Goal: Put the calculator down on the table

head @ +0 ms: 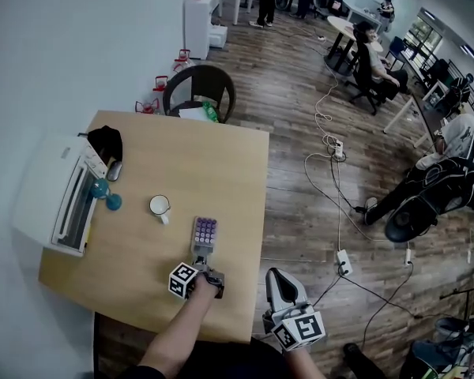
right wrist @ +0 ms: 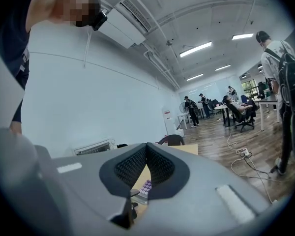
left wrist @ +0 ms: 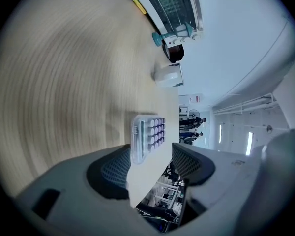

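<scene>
On table (left wrist: 64,82) ahead of L gripper (left wrist: 150,163): calculator (left wrist: 147,134), untouched; jaws apart.

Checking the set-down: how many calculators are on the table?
1: the calculator lies flat on the wooden table, at the tips of the open left gripper; none looks hidden.

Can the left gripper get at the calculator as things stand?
Likely yes: the left gripper has its jaws apart, and the calculator lies flat on the table just ahead, nothing between.

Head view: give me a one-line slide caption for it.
Calculator lies flat on the table, just ahead of the open left hand-held gripper, mug nearby.
</scene>
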Action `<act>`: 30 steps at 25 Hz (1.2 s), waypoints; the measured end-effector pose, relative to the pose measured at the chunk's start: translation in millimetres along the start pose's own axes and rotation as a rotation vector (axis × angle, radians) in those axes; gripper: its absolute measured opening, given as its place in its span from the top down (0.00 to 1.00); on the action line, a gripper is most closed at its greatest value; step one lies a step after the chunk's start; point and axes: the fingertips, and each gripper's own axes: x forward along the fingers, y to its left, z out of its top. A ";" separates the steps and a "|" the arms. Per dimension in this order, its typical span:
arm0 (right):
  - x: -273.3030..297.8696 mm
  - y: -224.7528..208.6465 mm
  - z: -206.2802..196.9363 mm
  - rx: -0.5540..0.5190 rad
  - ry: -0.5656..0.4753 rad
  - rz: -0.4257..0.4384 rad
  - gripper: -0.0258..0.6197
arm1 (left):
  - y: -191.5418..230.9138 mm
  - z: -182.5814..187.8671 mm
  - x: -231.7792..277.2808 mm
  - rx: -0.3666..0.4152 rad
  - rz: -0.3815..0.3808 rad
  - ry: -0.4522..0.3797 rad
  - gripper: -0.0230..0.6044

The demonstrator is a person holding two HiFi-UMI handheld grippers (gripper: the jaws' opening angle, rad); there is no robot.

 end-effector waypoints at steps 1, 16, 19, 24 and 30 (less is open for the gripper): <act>-0.3 0.1 1.0 -0.001 -0.004 0.001 0.94 | -0.3 0.0 -3.2 0.002 -0.008 0.001 0.54; -10.1 1.2 6.0 0.021 -0.034 0.001 0.94 | -128.5 1.4 -33.5 -0.032 -0.486 0.039 0.32; -11.2 2.8 8.5 0.014 -0.040 -0.001 0.94 | -171.9 -4.4 -59.4 -0.001 -0.606 0.031 0.33; -11.8 2.7 10.3 0.013 -0.041 -0.005 0.94 | -230.9 -22.2 -104.1 0.377 -0.733 0.036 0.33; -14.4 4.8 9.7 0.012 -0.041 -0.005 0.94 | -255.7 -71.1 -146.5 1.321 -0.722 0.042 0.33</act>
